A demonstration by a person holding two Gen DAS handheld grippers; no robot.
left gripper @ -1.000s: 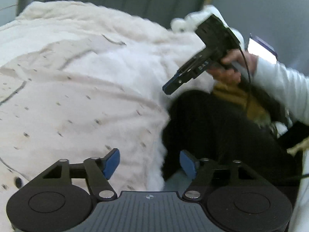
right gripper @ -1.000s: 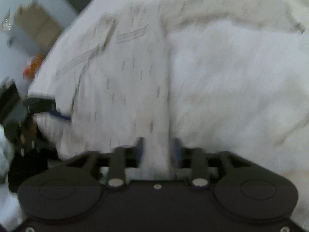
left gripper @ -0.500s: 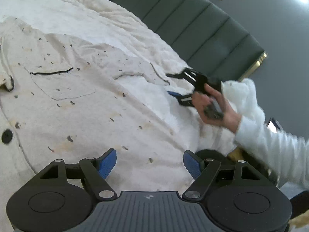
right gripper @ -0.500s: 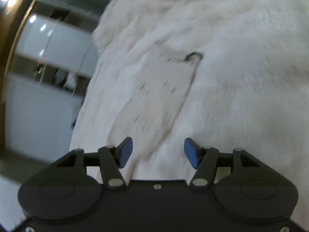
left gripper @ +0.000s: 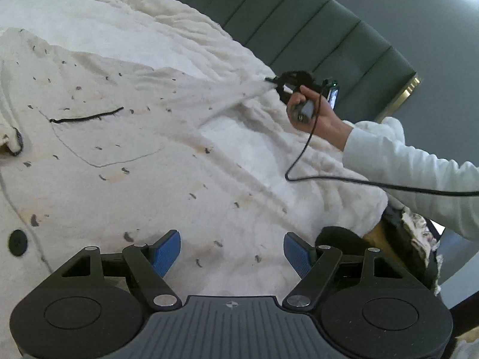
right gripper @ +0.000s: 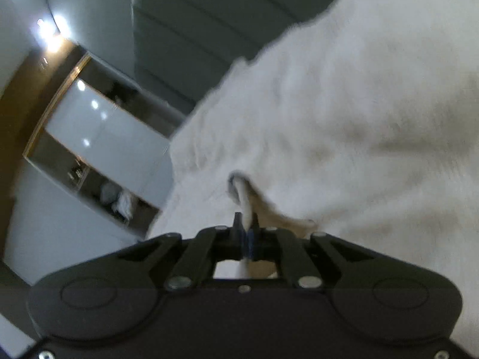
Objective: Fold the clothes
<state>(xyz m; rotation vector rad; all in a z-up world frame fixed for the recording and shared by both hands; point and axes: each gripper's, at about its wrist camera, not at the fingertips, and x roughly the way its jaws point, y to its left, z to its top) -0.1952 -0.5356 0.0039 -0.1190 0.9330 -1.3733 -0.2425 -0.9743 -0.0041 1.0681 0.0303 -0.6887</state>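
Note:
A cream speckled shirt with a chest pocket and a black button lies spread on a white fluffy blanket. My left gripper is open and empty, low over the shirt's lower part. My right gripper is shut on the end of the shirt's sleeve. In the left wrist view the right gripper holds the sleeve stretched out far to the upper right.
A dark green padded headboard stands behind the bed. Dark and yellow clothes lie at the blanket's right edge. A cable trails from the right hand. The right wrist view shows a lit cabinet.
The right gripper has closed on the sleeve end and pulled it out taut toward the headboard. The left gripper stays open over the shirt, barely moved.

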